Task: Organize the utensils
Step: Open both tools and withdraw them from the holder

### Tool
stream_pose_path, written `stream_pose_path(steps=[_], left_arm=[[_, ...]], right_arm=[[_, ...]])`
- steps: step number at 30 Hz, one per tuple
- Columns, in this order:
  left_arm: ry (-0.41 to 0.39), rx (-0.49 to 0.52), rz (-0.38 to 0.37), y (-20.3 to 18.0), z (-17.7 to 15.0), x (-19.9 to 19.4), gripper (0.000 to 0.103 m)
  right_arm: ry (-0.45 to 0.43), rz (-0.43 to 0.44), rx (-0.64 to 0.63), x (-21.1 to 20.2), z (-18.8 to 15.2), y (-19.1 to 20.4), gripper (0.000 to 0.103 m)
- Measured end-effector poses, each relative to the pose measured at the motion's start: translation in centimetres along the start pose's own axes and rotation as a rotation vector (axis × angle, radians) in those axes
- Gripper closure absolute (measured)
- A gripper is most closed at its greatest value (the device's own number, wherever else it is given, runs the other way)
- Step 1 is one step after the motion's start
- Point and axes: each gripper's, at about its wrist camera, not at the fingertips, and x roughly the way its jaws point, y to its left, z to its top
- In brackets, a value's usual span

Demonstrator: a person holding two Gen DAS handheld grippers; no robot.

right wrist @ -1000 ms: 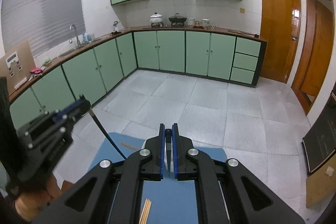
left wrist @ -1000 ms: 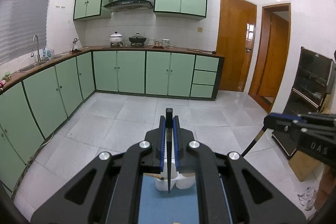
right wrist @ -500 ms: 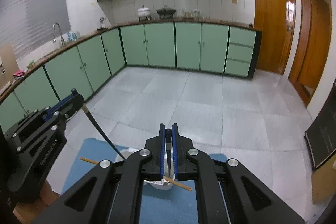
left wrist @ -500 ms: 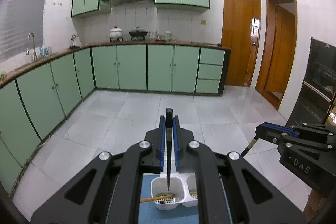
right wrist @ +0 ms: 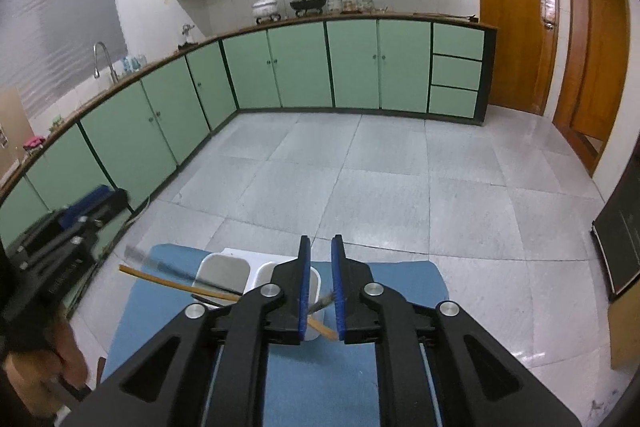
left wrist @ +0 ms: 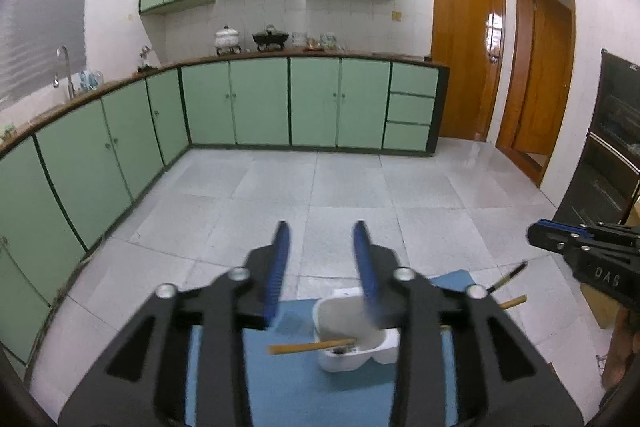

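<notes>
A white two-compartment utensil holder [left wrist: 352, 351] [right wrist: 224, 273] stands on a blue mat [left wrist: 320, 399] [right wrist: 400, 279]. A wooden chopstick [left wrist: 310, 347] [right wrist: 168, 282] lies slanted across it. My left gripper [left wrist: 322, 231] hangs above the holder, its jaws opening with nothing between them. A black chopstick [right wrist: 172, 269], blurred, slants down into the left compartment. My right gripper [right wrist: 321, 243] [left wrist: 580, 255] is over the right compartment, jaws opening. A second dark chopstick [right wrist: 325, 301] [left wrist: 508, 279] sits loose in the gap, untouched by the pads.
The mat's far edge meets a drop to a grey tiled floor [left wrist: 340, 187]. Green cabinets [left wrist: 260, 99] line the back and left walls. A black appliance cabinet [left wrist: 612, 155] stands at the right. A hand [right wrist: 68, 359] holds the left gripper's body [right wrist: 68, 231].
Both grippers came down and forward over the holder. The left jaws went from shut on a black chopstick to wide apart, dropping it. The right jaws parted from their chopstick.
</notes>
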Motion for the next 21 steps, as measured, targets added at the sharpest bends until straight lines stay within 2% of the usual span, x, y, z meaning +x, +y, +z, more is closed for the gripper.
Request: stream_pose_path(steps=[1, 5, 9, 13, 14, 18, 21], left_arm=[[-0.006, 0.0, 0.004, 0.2, 0.3, -0.7, 0.066], [-0.038, 0.008, 0.033, 2.1, 0.1, -5.9, 0.049], [-0.034, 0.008, 0.031, 3.8, -2.8, -11.1, 0.041], [0.0, -0.036, 0.013, 5.5, -8.0, -15.4, 0.04], [0.006, -0.043, 0.015, 5.8, -9.3, -16.2, 0.04], [0.038, -0.09, 0.019, 6.8, -16.7, -19.5, 0.036], [0.055, -0.064, 0.057, 6.7, -21.9, -21.1, 0.034]], right_arm=[[-0.012, 0.003, 0.0, -0.9, -0.1, -0.1, 0.092], [-0.064, 0.012, -0.014, -4.8, -1.5, -0.3, 0.09], [-0.1, 0.029, -0.045, -9.1, -6.3, -0.6, 0.086], [-0.1, 0.038, -0.064, -11.7, -12.6, -0.7, 0.081], [-0.1, 0.034, -0.071, -12.2, -13.9, -0.6, 0.077], [-0.085, 0.016, -0.129, -13.5, -22.7, 0.8, 0.075], [-0.052, 0.013, -0.148, -13.7, -29.1, 1.8, 0.075]])
